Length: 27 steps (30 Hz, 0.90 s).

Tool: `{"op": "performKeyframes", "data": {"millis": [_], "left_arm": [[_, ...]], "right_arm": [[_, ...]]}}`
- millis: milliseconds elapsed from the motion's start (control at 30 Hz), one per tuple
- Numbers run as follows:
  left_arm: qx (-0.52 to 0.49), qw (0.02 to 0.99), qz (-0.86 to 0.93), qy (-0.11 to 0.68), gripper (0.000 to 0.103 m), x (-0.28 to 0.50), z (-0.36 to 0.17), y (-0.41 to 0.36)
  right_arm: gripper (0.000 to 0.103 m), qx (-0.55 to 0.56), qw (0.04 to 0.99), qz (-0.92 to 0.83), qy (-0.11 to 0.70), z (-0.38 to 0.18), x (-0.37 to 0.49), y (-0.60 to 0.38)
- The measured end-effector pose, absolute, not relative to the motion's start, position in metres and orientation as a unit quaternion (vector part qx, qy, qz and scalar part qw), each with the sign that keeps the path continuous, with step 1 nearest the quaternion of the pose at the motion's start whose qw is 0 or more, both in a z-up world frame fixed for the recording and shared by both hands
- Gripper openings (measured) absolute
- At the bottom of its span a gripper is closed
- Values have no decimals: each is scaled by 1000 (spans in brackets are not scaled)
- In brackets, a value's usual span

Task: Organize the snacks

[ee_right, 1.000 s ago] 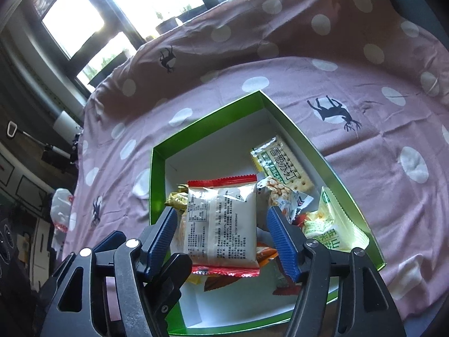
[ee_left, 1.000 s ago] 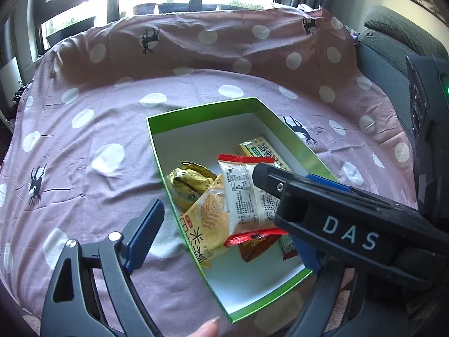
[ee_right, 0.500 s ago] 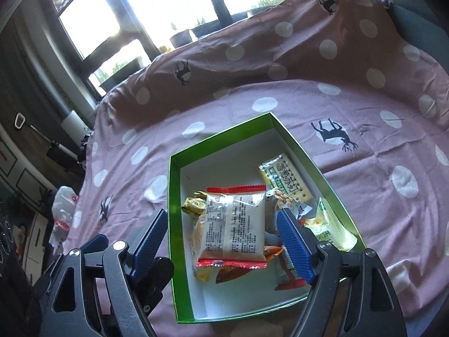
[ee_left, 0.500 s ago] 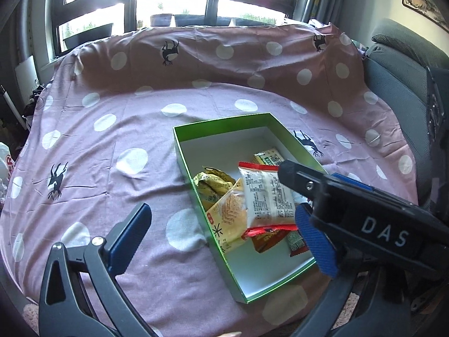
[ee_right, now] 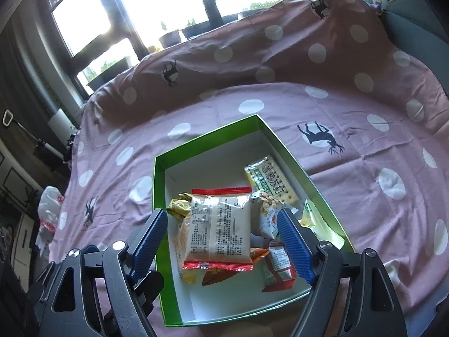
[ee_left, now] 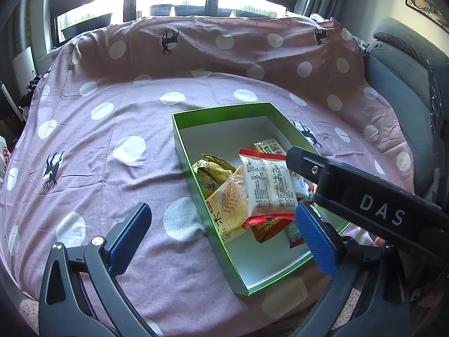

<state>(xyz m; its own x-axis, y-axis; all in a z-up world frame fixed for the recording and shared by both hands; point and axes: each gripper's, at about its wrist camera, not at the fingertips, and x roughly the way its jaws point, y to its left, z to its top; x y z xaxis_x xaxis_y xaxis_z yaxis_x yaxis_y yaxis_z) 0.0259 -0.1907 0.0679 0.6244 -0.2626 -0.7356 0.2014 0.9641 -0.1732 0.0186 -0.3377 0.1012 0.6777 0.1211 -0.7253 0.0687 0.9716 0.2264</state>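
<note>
A green box [ee_left: 185,151] with a white inside sits on the dotted cloth and holds several snack packets. On top of the pile lies a white packet with red ends [ee_right: 219,230], also seen in the left wrist view [ee_left: 266,185]. My right gripper [ee_right: 223,244] hovers over it with its blue pads wide on either side and a gap to each, so it is open. Its black body [ee_left: 364,207] crosses the left wrist view. My left gripper [ee_left: 223,238] is open very wide, one finger over the cloth and the other over the box, holding nothing.
A pink cloth with white dots and deer prints [ee_left: 112,140] covers the table. A grey armchair [ee_left: 398,84] stands at the right. Windows with plant pots run along the back. A white plastic bag [ee_right: 49,205] lies beyond the table's left edge.
Both pairs of jaws have spread wider. The right pads, which stood close against the white packet's sides, now stand apart from it. Both views have drawn back a little from the box.
</note>
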Motion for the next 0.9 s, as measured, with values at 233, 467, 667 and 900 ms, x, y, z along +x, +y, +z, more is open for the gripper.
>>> {"op": "performKeyframes", "data": {"millis": [233, 467, 667, 900], "left_arm": [[-42, 898, -129, 418, 102, 27, 66, -189], [-47, 895, -132, 424, 102, 27, 64, -188], [-49, 895, -132, 423, 102, 27, 64, -187], [-53, 894, -133, 425, 102, 27, 64, -185]], "right_arm": [[81, 116, 908, 11, 403, 101, 20, -337], [81, 112, 908, 8, 404, 100, 20, -336], [81, 111, 908, 7, 404, 100, 20, -335], [81, 109, 908, 5, 405, 100, 21, -335]]}}
